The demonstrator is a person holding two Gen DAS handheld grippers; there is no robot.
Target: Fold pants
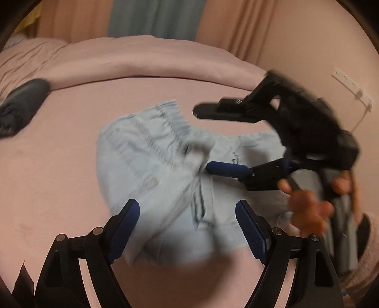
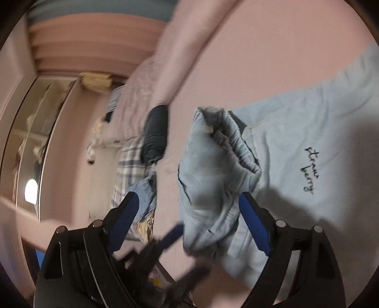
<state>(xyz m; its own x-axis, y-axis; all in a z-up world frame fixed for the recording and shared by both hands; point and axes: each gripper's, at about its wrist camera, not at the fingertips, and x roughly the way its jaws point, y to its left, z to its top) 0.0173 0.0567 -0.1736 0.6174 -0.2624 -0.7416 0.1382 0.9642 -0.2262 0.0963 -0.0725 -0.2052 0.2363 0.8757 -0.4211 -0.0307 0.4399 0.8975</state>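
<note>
Light blue pants lie crumpled on the pink bed sheet, elastic waistband toward the far side. My left gripper hovers open just over their near part, with no pad pressing the cloth. A hand holds my right gripper, which comes in from the right, open, its lower blue pad at the waistband. In the right wrist view the bunched waistband stands between the wide-open fingers of my right gripper. The flat leg with black script spreads to the right. A blurred left gripper finger shows below.
A dark grey rolled garment lies at the sheet's edge. A pink quilt ridge runs along the far side. Beyond it are curtains and a wall. A plaid cloth and a mirrored wardrobe stand past the bed.
</note>
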